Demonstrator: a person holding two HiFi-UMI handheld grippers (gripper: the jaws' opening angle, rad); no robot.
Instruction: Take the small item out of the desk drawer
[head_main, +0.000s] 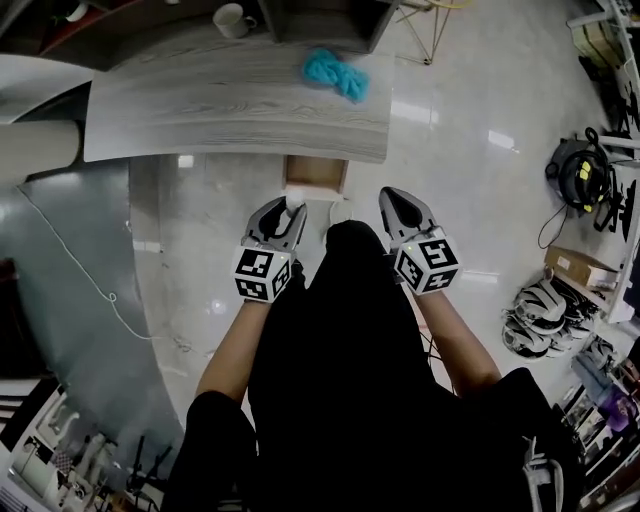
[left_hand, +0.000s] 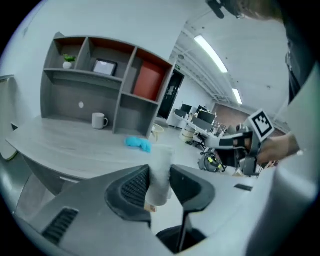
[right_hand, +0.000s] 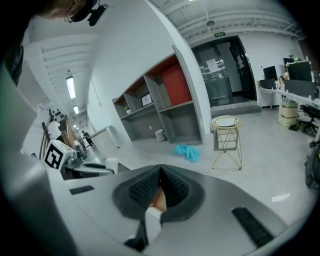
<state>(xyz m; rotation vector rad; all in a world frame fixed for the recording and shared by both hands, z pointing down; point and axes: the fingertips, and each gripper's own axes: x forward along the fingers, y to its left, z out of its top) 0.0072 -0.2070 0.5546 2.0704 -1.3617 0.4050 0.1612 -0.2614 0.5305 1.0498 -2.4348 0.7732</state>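
Pinching the white item (left_hand: 161, 167) in the left gripper (head_main: 291, 206), in the air just near of the open drawer (head_main: 315, 172) under the desk (head_main: 230, 100). Pressing together the jaws of the right gripper (right_hand: 160, 173), empty, to the right

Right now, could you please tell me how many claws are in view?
2. The left claw, in front of the desk, is clamped on a small white item; the right claw is beside it, shut. None seem hidden.
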